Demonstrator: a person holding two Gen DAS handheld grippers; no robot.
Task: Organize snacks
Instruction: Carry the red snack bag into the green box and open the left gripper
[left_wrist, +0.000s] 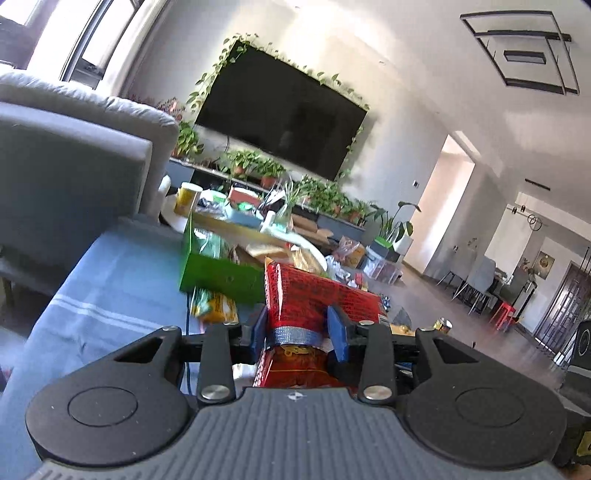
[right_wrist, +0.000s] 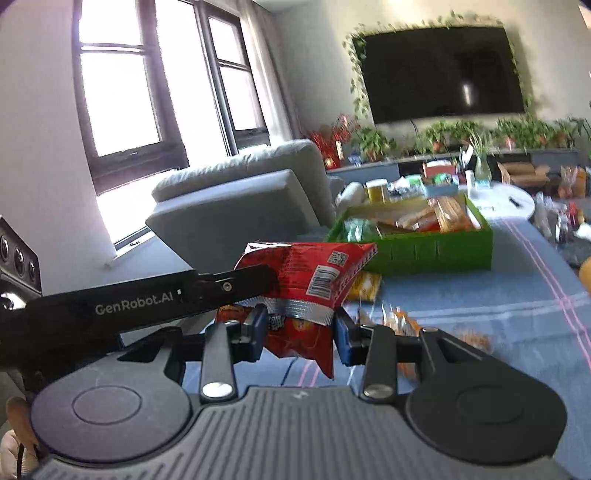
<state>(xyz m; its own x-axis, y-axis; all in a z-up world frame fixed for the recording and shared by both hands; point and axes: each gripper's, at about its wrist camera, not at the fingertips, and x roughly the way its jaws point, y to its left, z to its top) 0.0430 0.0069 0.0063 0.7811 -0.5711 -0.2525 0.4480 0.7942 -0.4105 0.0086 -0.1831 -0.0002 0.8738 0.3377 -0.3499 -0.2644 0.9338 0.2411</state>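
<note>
Snacks filled a green tray on a blue striped tablecloth in a plant-lined living room with a wall television. Both the left gripper and the right gripper clamped one red snack bag; blur obscured loose packets beneath.

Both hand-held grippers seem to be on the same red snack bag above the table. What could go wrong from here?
1. The left hand-held gripper and the right hand-held gripper both pinch the red bag; pulling apart could tear it or crush the contents.
2. The green tray already looks full, so the bag may not settle inside.
3. Loose packets lie on the cloth below and could get knocked when lowering.
</note>
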